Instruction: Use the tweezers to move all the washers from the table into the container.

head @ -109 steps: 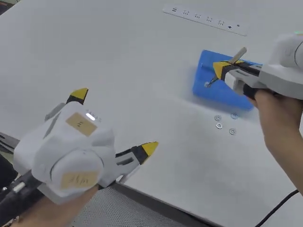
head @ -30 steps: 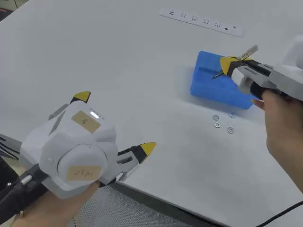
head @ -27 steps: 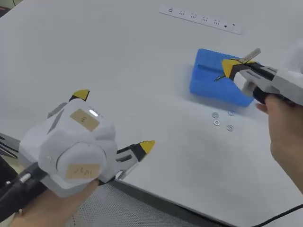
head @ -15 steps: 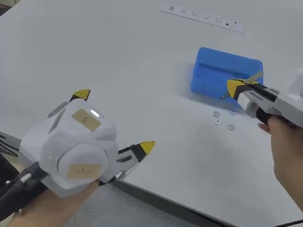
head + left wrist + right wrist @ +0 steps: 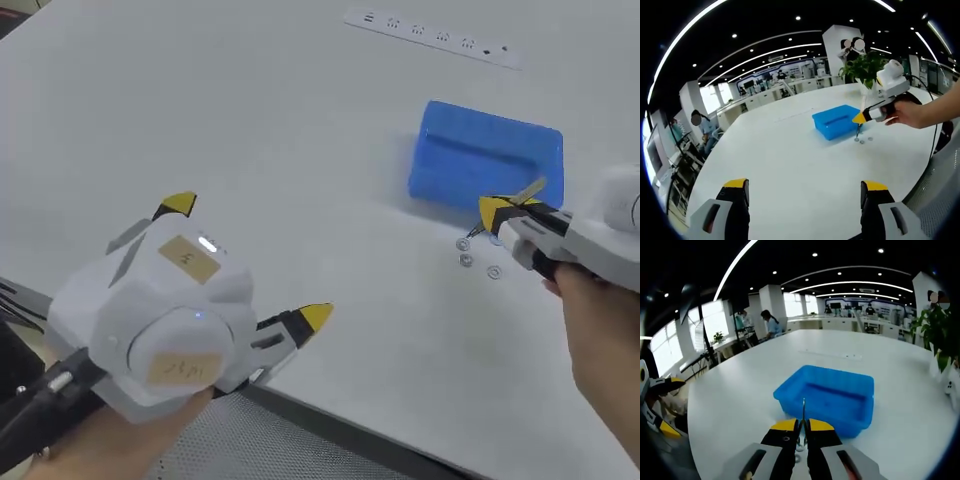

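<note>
Gripped the tweezers (image 5: 803, 410) in the right gripper (image 5: 801, 426), jaws shut tight on the shaft, with the thin points sticking out ahead and downward, presumably for reach to small flat parts. Poised those points, in the head view, at the washers (image 5: 466, 261), three in plain sight, lying flat on the bench (image 5: 300, 120) toward its right side and just beside the near wall of the blue container (image 5: 490, 150). Could not make out contact with a washer, nor any washer inside the container. Judged the short hop from cluster to container as the reason for working so close to that wall. Held the left gripper (image 5: 248, 262) idle over the near edge of the bench, jaws spread wide and empty, well apart from the work, likely to stay clear of the tweezers' path.
</note>
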The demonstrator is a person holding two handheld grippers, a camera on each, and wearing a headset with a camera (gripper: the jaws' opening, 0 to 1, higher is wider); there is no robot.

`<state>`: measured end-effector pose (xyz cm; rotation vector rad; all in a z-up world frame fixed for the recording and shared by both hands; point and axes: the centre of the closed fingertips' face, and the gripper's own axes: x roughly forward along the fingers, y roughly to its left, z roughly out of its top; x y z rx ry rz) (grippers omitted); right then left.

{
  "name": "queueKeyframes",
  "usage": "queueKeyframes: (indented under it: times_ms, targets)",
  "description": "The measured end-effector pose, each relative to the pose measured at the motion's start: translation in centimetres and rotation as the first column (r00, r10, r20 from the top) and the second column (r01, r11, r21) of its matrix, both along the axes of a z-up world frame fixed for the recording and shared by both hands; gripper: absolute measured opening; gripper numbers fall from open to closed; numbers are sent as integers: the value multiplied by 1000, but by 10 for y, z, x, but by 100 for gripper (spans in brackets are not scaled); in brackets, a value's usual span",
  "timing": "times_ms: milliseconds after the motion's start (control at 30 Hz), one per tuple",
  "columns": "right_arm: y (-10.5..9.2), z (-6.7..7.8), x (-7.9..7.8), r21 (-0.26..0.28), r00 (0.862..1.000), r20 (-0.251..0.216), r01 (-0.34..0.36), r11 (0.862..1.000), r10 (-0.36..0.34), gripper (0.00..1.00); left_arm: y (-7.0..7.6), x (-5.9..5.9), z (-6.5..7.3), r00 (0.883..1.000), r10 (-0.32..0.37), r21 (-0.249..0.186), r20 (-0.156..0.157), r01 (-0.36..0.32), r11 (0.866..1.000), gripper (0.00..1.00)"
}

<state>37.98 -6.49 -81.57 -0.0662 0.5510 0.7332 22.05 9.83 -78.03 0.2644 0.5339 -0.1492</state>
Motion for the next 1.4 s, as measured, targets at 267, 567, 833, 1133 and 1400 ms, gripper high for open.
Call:
queueKeyframes:
  times_ms: [267,567,833,1133,1400]
  targets:
    - [0,-7,1,-22,1000,5,-9,1000,9,4,1,1,0,1000,5,-5,1,-5,1000,94]
    - [5,-8,-5,-90,995,68,-62,994,68,3,2,0,1,1000,10,-4,5,-10,1000,94]
    - [4,-8,-7,-116,996,62,-64,991,71,2,-1,-1,1,1000,-1,-8,5,1,1000,95]
    - [1,-10,-4,-102,998,27,-51,994,54,2,-1,-1,0,1000,-3,-9,3,3,1000,94]
    - [5,5,-2,-70,998,16,-55,996,56,2,-1,-1,2,1000,-6,-15,8,6,1000,95]
